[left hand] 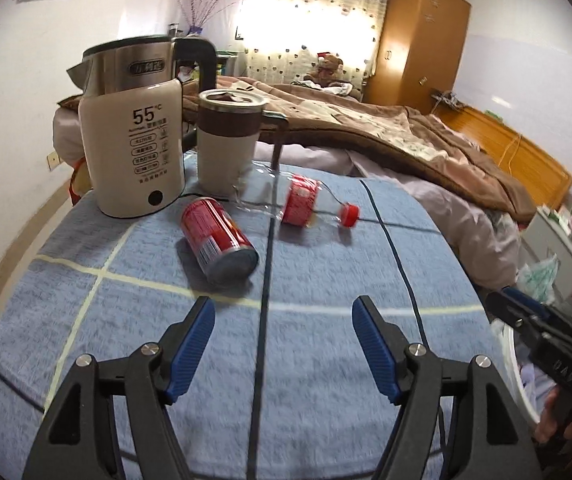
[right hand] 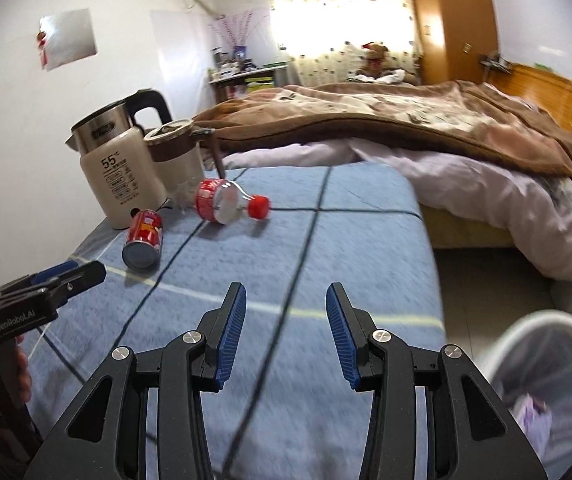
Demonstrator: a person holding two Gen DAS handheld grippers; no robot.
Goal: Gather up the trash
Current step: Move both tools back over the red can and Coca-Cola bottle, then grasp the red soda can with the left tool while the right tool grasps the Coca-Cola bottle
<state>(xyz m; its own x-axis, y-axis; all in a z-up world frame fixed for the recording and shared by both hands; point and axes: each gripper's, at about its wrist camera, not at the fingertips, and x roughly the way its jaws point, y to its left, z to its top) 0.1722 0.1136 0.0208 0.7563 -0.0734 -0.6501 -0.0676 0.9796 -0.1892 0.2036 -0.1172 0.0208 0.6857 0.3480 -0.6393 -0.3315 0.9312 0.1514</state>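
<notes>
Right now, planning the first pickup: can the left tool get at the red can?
Probably yes. The left tool is open and empty, and the red can lies on its side just ahead on bare blue cloth, clear of the kettle.

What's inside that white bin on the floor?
The white bin shows a crumpled purple scrap lying near its bottom. The rest of the inside is blurred and cut off by the picture's edge.
</notes>
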